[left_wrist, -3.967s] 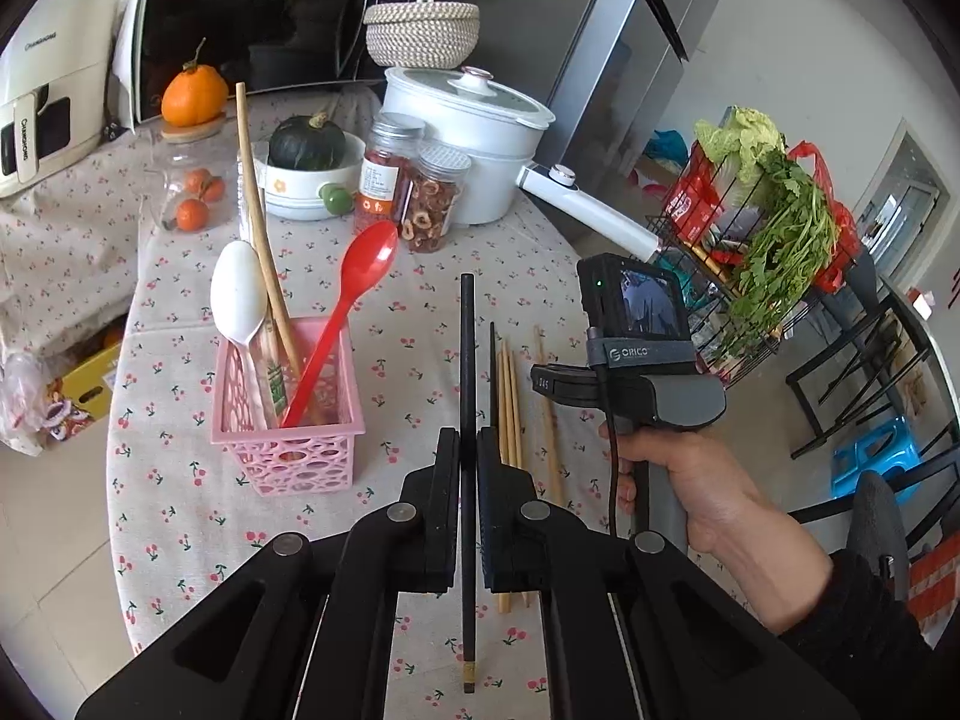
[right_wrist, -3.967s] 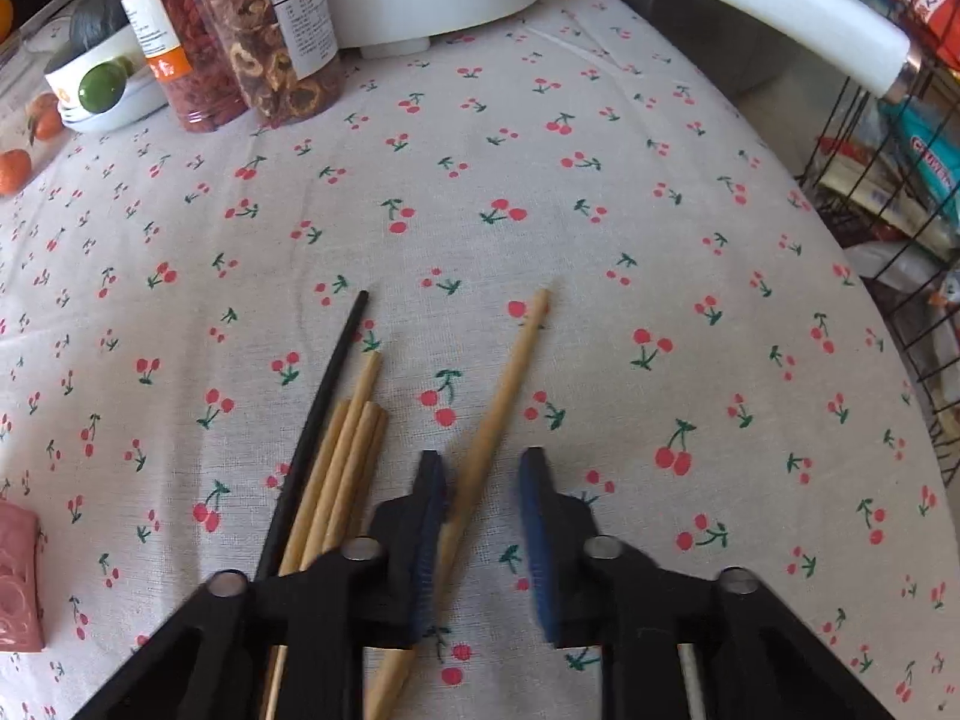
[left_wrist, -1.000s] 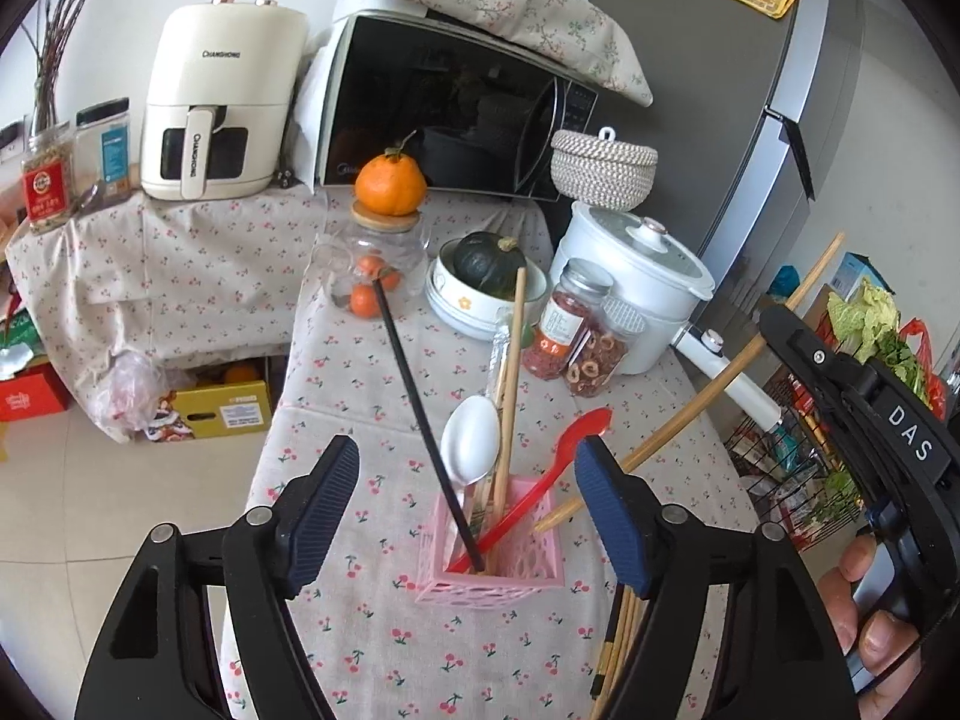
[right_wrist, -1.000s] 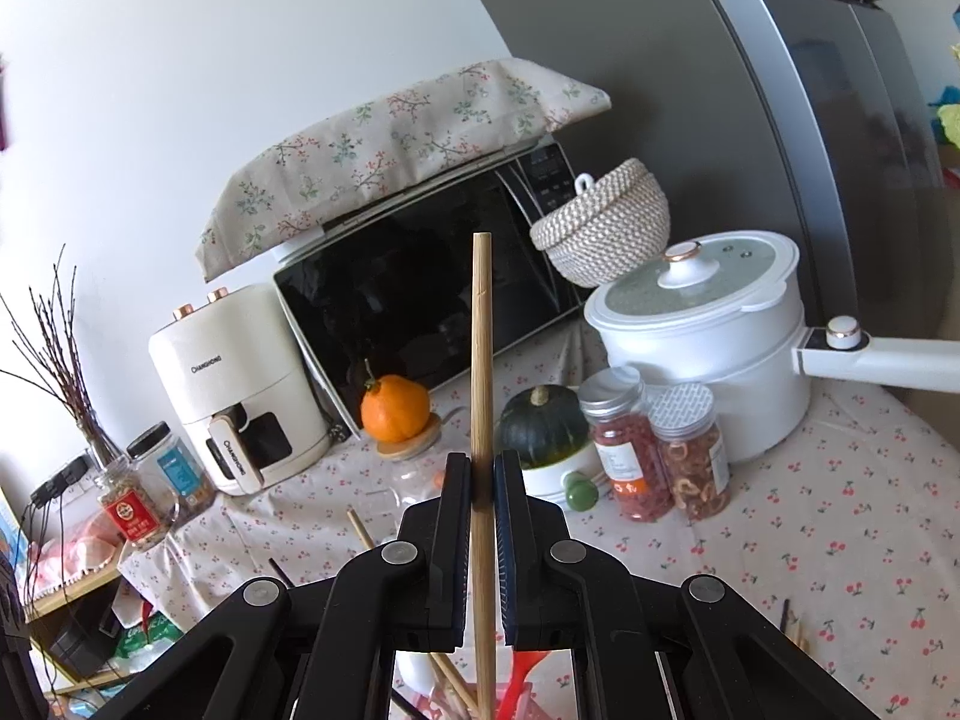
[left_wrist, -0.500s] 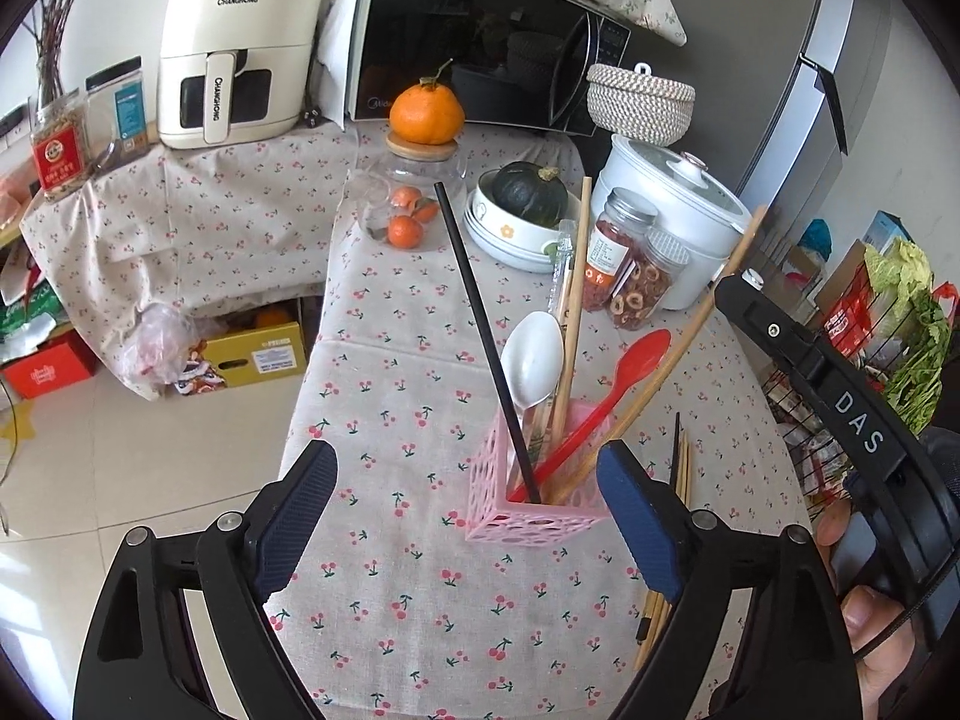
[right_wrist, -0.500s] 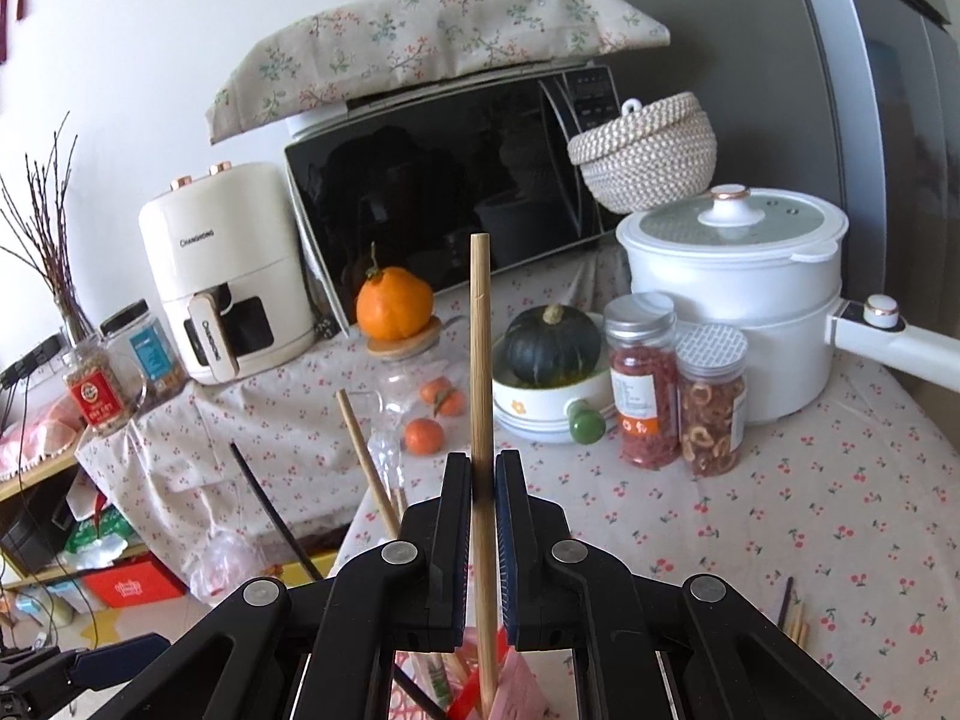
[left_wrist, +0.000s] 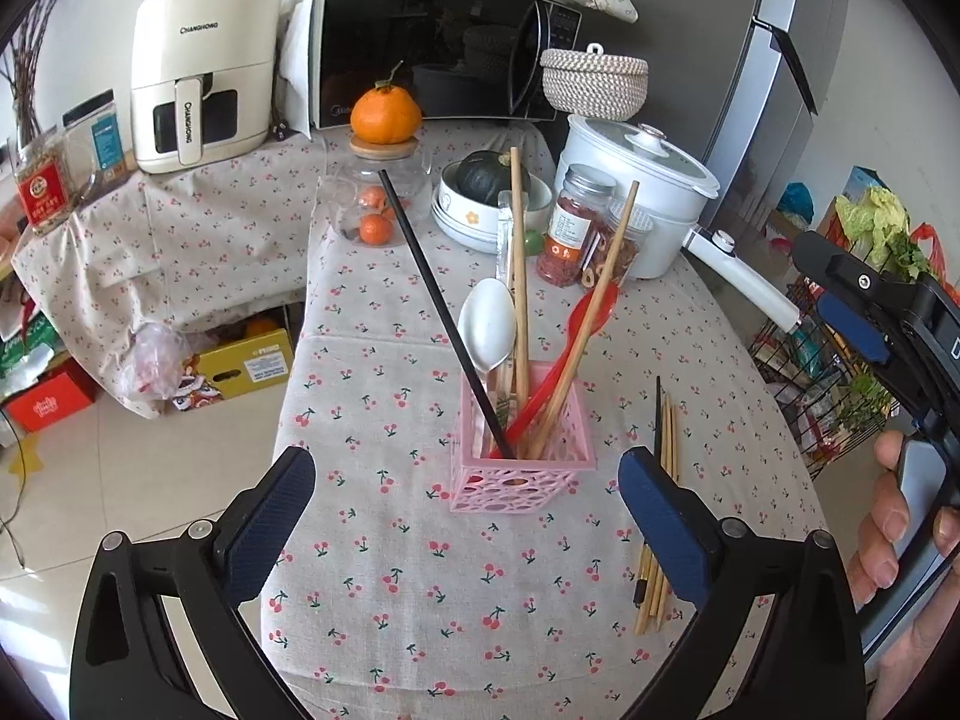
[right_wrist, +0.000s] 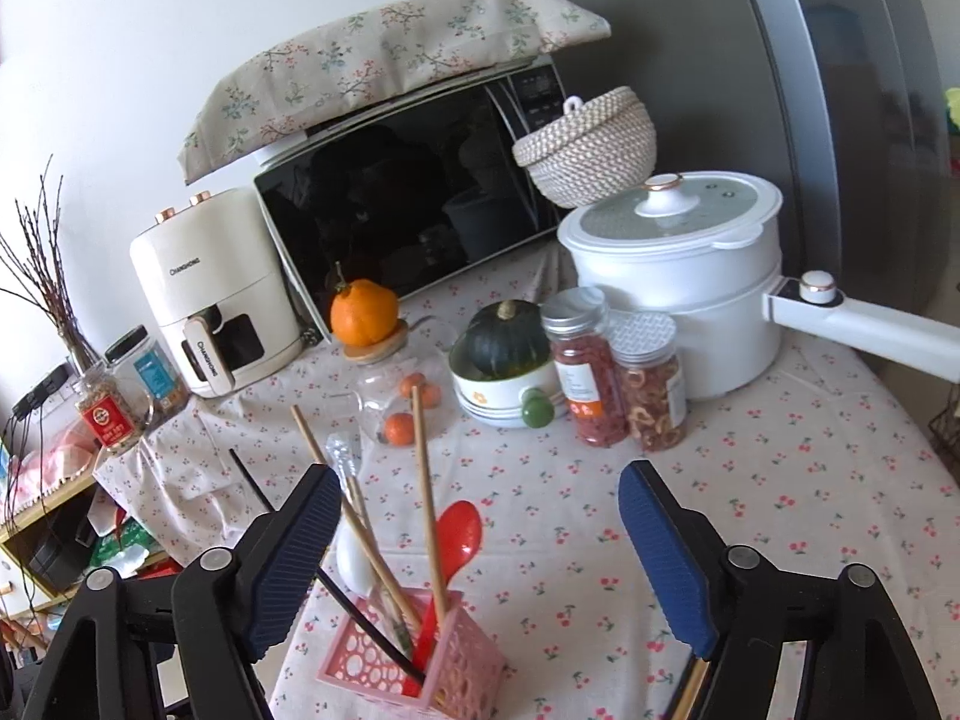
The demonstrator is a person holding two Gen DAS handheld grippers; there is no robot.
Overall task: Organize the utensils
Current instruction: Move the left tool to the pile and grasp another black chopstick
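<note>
Pink plastic basket (left_wrist: 521, 483); wooden chopsticks (left_wrist: 657, 576); glossy red spoon (left_wrist: 591, 307).

- The left gripper (left_wrist: 467, 510), with black arms and blue ribbed pads, is hanging with its jaws spread wide and nothing between them.
- A pink perforated plastic basket (left_wrist: 521, 483) is standing on the cherry-print tablecloth (left_wrist: 420, 570), between the pads.
- A black chopstick (left_wrist: 441, 312), two wooden chopsticks (left_wrist: 519, 300), a white plastic spoon (left_wrist: 487, 324) and a red plastic spoon (left_wrist: 570, 336) are leaning upright inside it.
- A loose bundle of wooden chopsticks (left_wrist: 660, 516) is lying just right of the basket.
- The right gripper (left_wrist: 852, 300) is showing at the right edge, jaws spread, held by a hand (left_wrist: 900, 546).
</note>
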